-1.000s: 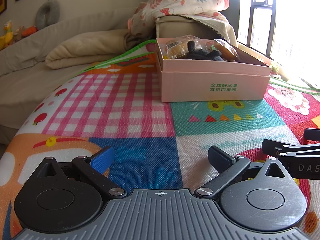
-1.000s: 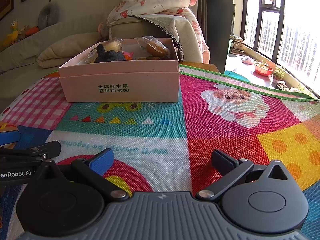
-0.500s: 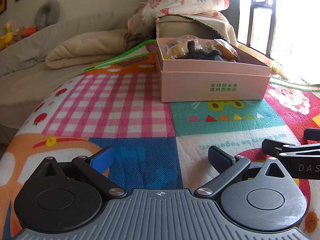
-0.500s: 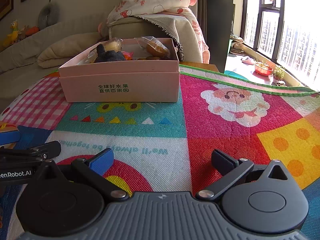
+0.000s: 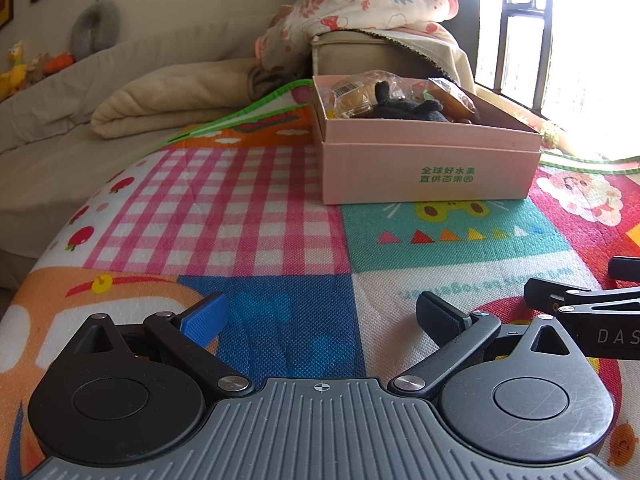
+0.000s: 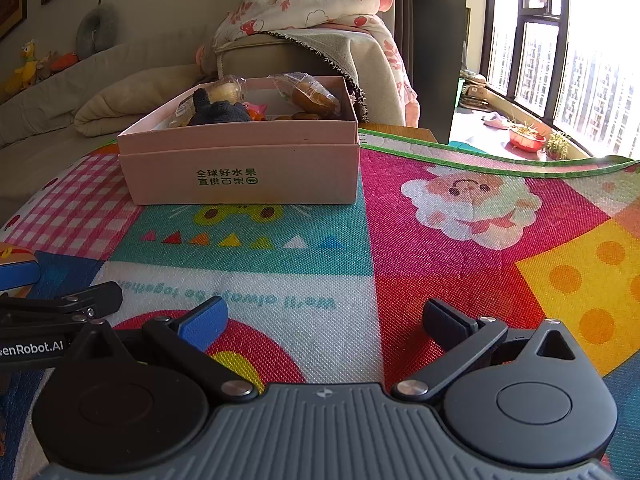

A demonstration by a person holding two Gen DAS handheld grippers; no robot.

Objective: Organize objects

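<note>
A pink cardboard box with green print stands on a colourful play mat; it also shows in the right wrist view. It holds a dark plush toy, wrapped pastries and other small items. My left gripper is open and empty, low over the mat, well short of the box. My right gripper is open and empty, beside the left one. Each gripper shows at the edge of the other's view.
A sofa with a folded cream blanket lies behind the mat at left. A floral blanket covers an armrest behind the box. A window is at right. The mat's green edge runs at the far right.
</note>
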